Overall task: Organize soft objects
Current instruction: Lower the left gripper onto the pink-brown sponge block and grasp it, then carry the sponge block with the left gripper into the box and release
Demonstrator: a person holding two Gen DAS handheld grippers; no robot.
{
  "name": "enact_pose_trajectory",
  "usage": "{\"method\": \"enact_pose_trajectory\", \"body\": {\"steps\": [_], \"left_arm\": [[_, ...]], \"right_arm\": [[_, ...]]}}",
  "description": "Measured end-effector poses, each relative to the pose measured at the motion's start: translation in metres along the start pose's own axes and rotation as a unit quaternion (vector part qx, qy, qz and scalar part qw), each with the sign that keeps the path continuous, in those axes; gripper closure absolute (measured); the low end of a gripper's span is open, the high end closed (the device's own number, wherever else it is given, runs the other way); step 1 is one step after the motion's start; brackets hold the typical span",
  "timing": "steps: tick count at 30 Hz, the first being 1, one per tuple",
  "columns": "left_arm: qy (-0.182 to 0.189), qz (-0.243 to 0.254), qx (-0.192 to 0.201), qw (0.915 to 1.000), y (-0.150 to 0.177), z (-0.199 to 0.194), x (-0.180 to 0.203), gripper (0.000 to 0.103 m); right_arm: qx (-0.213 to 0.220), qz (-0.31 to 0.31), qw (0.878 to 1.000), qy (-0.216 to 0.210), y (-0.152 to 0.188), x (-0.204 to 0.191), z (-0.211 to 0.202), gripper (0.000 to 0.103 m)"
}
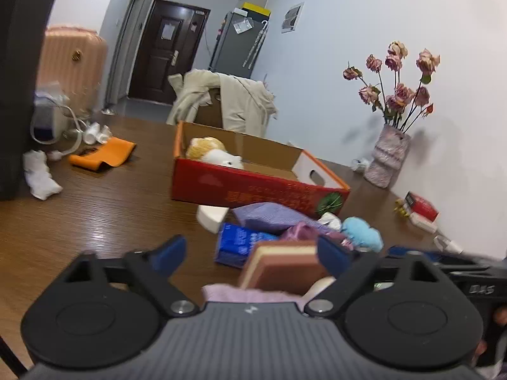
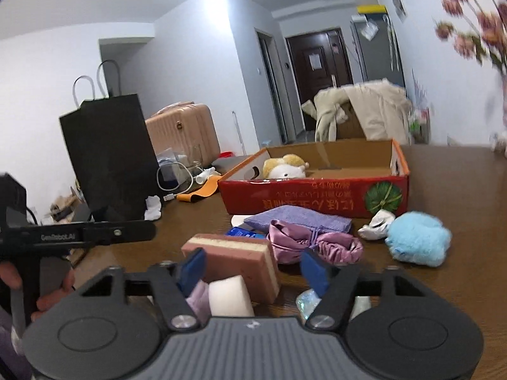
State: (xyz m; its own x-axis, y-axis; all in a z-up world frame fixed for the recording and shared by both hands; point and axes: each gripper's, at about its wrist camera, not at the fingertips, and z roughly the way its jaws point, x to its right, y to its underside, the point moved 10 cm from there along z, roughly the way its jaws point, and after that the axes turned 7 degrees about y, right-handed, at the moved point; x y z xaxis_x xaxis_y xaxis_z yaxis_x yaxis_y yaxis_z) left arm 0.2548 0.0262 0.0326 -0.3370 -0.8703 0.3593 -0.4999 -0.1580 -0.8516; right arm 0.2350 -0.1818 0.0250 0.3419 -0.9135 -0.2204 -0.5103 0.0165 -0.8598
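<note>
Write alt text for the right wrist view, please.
An open right gripper hangs over a brown layered sponge block on a wooden table, with a red cardboard box holding a plush toy behind.

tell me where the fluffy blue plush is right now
In the right wrist view the fluffy blue plush lies on the wooden table at the right, in front of the red cardboard box, beside a crumpled white item and right of the pink satin pouch.

You're in a lived-in home: dark entry door (image 1: pixel 160 53), grey fridge (image 1: pixel 233 41), pink suitcase (image 2: pixel 183 133), coat over a chair (image 1: pixel 234 101), vase of dried roses (image 1: pixel 386 158) at the wooden counter's (image 1: pixel 95 209) wall edge.
</note>
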Motion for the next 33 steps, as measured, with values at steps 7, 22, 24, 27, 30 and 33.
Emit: {"method": "enact_pose_trajectory", "body": {"steps": [7, 22, 24, 27, 30, 33], "left_arm": [[0.038, -0.053, -0.054, 0.9964, 0.005, 0.044, -0.004, 0.046], [0.124, -0.086, -0.036, 0.9879, -0.074, 0.086, 0.019, 0.073], [0.134, -0.075, -0.029, 0.9877, -0.102, 0.105, 0.026, 0.073], [0.14, -0.06, -0.02, 0.9882, -0.142, 0.146, 0.03, 0.073], [0.138, -0.063, -0.04, 0.9876, -0.164, 0.2, 0.026, 0.073], [0.14, -0.083, -0.073, 0.9839, -0.171, 0.258, 0.013, 0.071]], "right_arm": [[-0.041, 0.05, 0.997, -0.044, -0.003, 0.003, 0.046, 0.061], [0.009, 0.054, 0.997, -0.052, -0.086, 0.031, 0.06, 0.075], [0.027, 0.038, 0.998, -0.041, -0.113, 0.043, 0.065, 0.075], [0.043, 0.02, 0.999, -0.026, -0.15, 0.066, 0.083, 0.075], [0.036, 0.025, 0.999, -0.01, -0.178, 0.096, 0.118, 0.075], [0.018, 0.039, 0.999, 0.0, -0.193, 0.13, 0.158, 0.075]]}}
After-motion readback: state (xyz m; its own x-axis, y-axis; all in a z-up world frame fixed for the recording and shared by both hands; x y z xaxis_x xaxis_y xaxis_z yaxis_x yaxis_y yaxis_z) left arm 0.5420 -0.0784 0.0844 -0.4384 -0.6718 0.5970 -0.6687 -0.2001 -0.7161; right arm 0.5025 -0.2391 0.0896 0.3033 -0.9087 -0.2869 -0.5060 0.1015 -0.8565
